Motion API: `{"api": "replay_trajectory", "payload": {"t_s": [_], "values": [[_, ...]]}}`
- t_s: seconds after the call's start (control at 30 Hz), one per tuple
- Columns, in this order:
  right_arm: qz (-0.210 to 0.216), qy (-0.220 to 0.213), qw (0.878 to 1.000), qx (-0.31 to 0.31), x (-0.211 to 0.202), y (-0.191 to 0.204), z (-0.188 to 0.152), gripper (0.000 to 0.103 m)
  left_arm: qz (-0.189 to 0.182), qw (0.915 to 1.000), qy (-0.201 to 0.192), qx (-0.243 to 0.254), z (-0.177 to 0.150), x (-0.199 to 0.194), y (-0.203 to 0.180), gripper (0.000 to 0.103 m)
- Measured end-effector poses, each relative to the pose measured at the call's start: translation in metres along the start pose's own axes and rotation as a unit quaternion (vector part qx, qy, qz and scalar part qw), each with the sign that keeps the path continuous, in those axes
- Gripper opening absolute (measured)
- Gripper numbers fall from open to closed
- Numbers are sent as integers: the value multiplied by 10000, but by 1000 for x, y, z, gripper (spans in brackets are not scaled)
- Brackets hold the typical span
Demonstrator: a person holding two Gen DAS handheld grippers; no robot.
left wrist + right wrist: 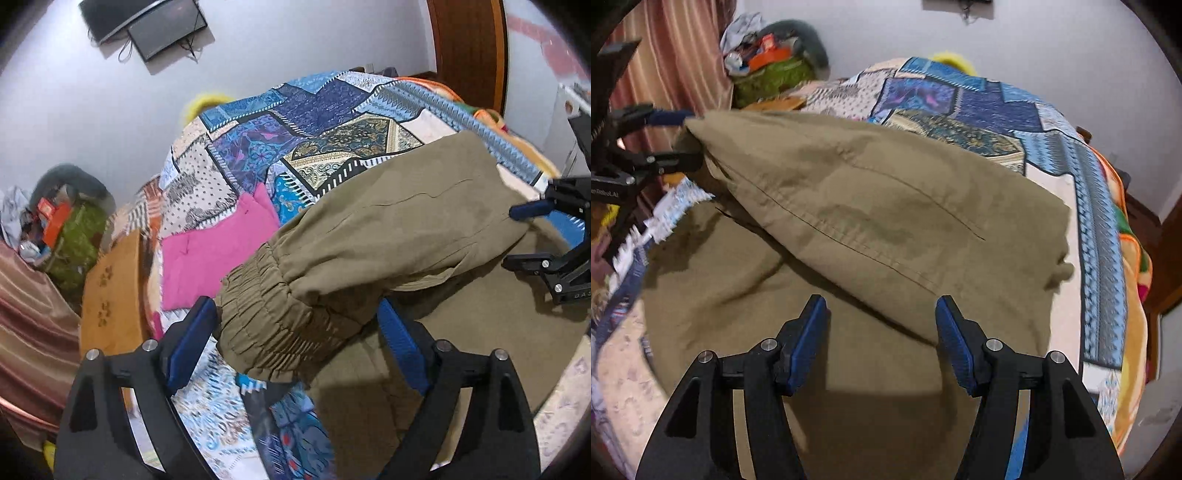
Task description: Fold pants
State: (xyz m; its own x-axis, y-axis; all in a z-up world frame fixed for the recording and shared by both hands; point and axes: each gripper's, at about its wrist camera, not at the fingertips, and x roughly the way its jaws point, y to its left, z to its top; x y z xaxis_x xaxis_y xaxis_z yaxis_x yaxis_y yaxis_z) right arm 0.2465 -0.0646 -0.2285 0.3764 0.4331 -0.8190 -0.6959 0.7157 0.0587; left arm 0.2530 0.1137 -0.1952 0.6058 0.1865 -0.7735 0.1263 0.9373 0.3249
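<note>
Olive-green pants (388, 229) lie on the patchwork bedspread (295, 122), one layer doubled over another. Their gathered elastic band (273, 314) sits between the blue pads of my left gripper (295, 310), whose jaws stand wide and open around it. In the right wrist view the pants (871, 206) fill the middle. My right gripper (879, 306) hovers open over the folded edge with nothing pinched. The left gripper (677, 138) shows at the far left with the pants' corner between its spread fingers. At the right edge of the left wrist view the right gripper (526, 236) appears.
A pink cloth (218, 243) lies on the bed left of the pants. A wooden board (110, 291) borders the bed, with a striped curtain (676, 55) and a pile of clutter (768, 62) beyond. A wooden door (469, 48) stands behind the bed.
</note>
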Motion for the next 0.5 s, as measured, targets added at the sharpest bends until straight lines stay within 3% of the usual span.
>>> {"api": "replay_trajectory", "payload": {"t_s": [0.17, 0.27, 0.33, 0.4, 0.47, 0.5], "values": [[-507, -202, 9973, -498, 9, 7, 6, 56, 124, 9998, -113, 139, 6, 1, -1, 89], [-310, -297, 9981, -450, 5, 4, 8, 28, 257, 9993, -230, 139, 10, -1, 2, 89], [-271, -324, 9981, -447, 2, 4, 8, 17, 167, 9996, -196, 110, 12, 0, 6, 89], [-302, -401, 9976, -467, -5, 5, 8, 11, 13, 9999, -132, 79, 13, 0, 7, 76], [-294, -445, 9976, -447, -10, 5, 10, 11, -114, 9999, -62, 98, 13, -1, 4, 48], [-258, -481, 9977, -411, -17, 4, 9, 10, -231, 9997, -63, 104, 13, -3, 1, 43]]}}
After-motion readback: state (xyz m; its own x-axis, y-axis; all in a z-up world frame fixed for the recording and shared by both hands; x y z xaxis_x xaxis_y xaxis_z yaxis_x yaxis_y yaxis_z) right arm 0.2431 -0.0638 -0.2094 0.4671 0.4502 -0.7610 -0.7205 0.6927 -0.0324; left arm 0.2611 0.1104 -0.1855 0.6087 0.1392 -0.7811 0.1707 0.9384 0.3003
